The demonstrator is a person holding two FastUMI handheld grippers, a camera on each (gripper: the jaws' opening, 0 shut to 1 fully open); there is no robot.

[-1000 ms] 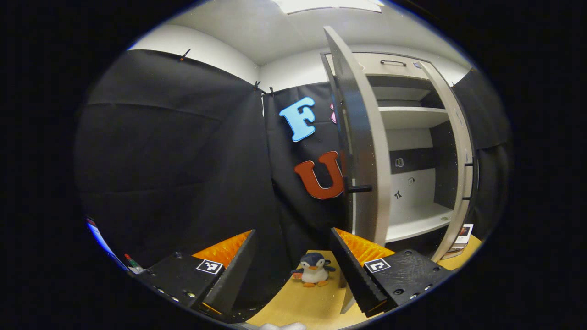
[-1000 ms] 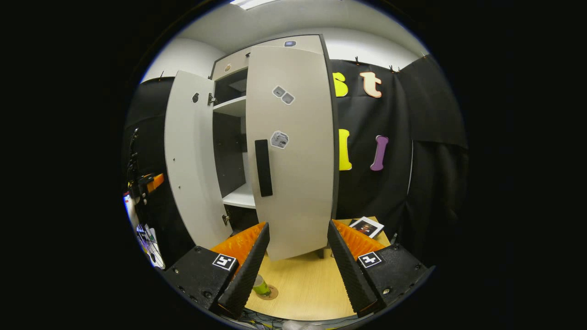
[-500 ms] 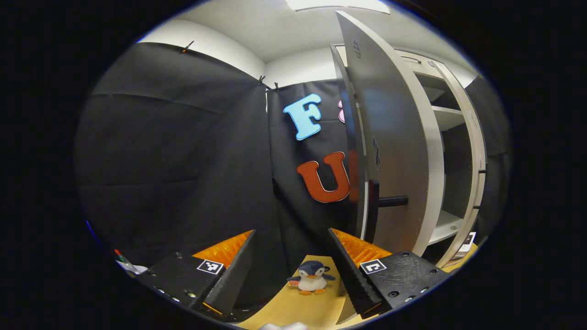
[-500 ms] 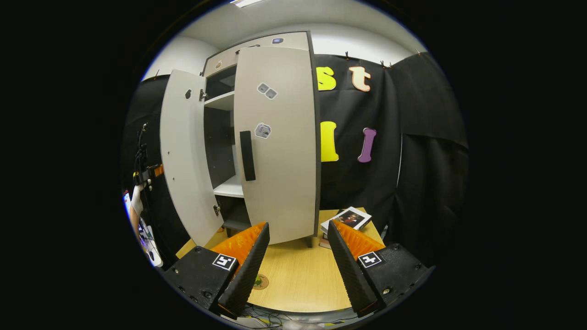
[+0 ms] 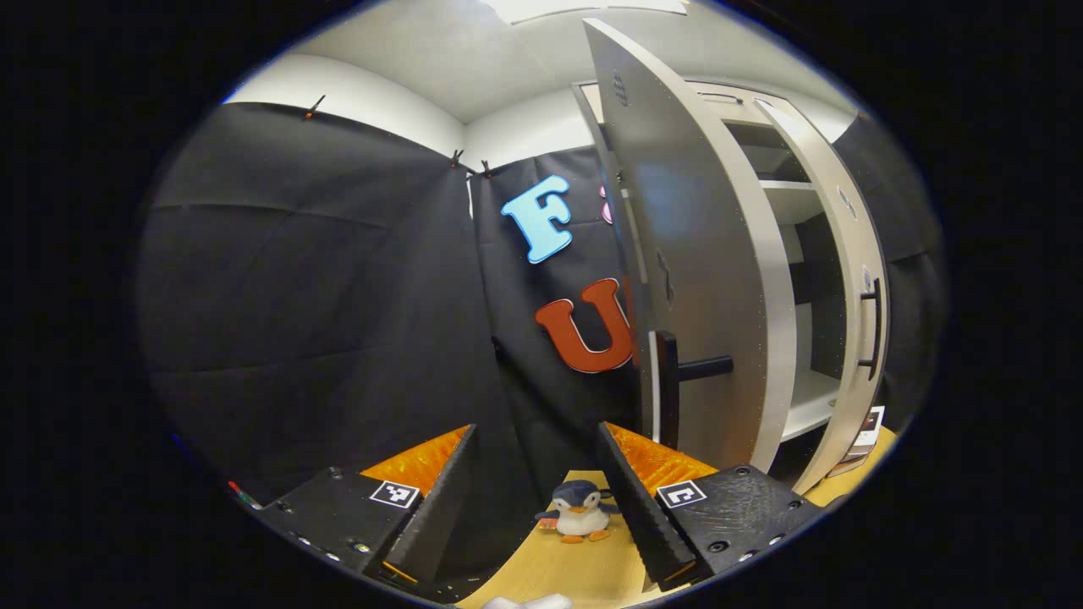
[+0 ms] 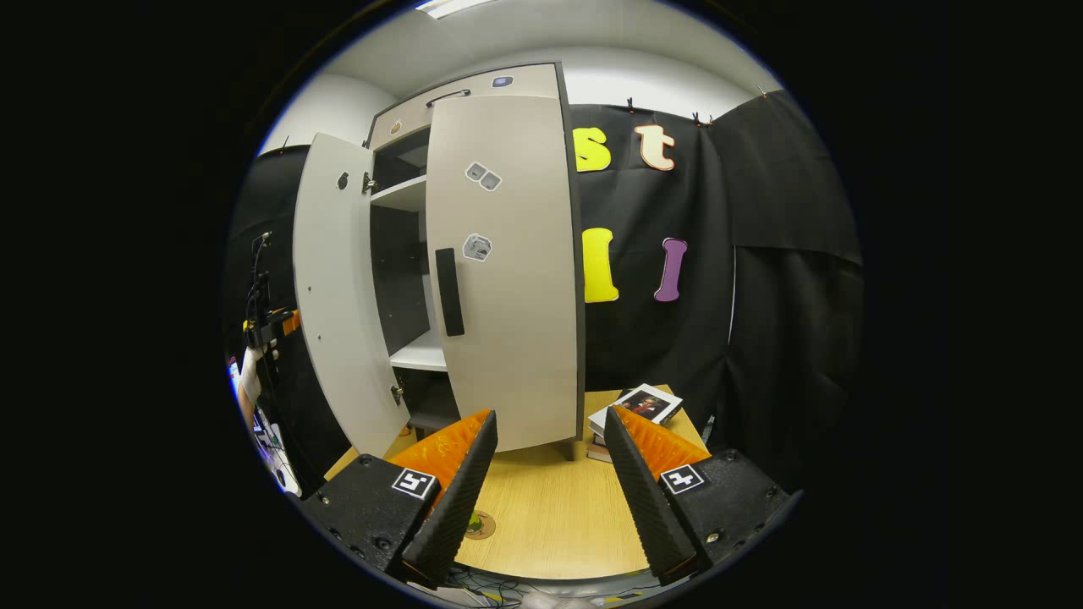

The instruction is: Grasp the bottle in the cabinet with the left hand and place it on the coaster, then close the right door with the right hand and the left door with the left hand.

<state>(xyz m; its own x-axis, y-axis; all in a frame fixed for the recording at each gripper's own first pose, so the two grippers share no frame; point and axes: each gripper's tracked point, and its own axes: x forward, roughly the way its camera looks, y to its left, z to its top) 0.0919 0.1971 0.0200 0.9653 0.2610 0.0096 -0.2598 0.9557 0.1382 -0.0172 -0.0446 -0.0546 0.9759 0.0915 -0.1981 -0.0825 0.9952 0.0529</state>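
In the right gripper view, the left claw (image 6: pixel 269 326) is seen far off at the left edge beside the left door (image 6: pixel 338 288), its jaw state impossible to tell there, while the right door (image 6: pixel 508 271) stands nearly shut and the right claw (image 6: pixel 550 474) is held open and empty above the desk (image 6: pixel 550 507). The coaster (image 6: pixel 481 524) is glimpsed on the desk behind that claw's own finger, and the bottle cannot be made out. In the left gripper view, the left claw is shown open and empty, with a toy penguin (image 5: pixel 579 512) framed between its fingers.
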